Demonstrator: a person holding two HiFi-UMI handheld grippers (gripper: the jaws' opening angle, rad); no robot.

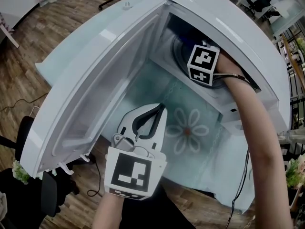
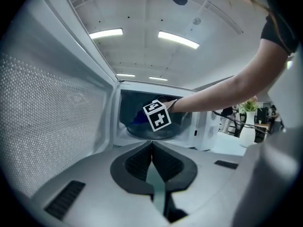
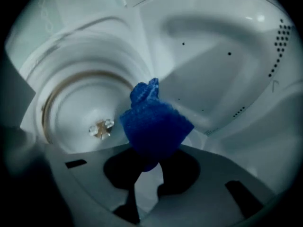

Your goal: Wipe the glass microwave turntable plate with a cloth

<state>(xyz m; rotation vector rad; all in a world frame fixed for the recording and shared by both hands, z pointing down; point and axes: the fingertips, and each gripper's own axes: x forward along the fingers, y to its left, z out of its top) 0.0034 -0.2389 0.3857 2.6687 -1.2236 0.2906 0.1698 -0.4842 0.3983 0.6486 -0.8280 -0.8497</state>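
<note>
Cloth (image 3: 154, 126), deep blue and bunched into a wad, sits pinched between the jaws of the right hand-held gripper (image 3: 151, 163), which reaches inside the cavity of a white microwave (image 1: 238, 42). In the right gripper view the wad pokes out past the jaw tips toward 12 o'clock. The glass turntable plate (image 3: 75, 103) lies on the cavity floor at about 9 o'clock from it, and its pale hub (image 3: 102, 129) shows through the glass just beside the cloth. The plate looks smeared by blur, and whether the cloth touches the glass cannot be told. From the head view only this gripper's marker cube (image 1: 204, 65) shows at the mouth of the cavity, toward 1 o'clock, with the person's bare forearm (image 1: 257, 128) running back from it toward 5 o'clock. The microwave door (image 1: 95, 89) stands fully open, swung out toward 9 o'clock, its inner face turned up to the camera. The left hand-held gripper (image 2: 152, 145) is outside the oven, near 6 o'clock in the head view, above the bench (image 1: 209, 166), whose pale teal top carries a white flower print (image 1: 188, 130). Its jaws are pressed together with nothing between them, and they point toward the open cavity, well apart from the plate and the cloth
</note>
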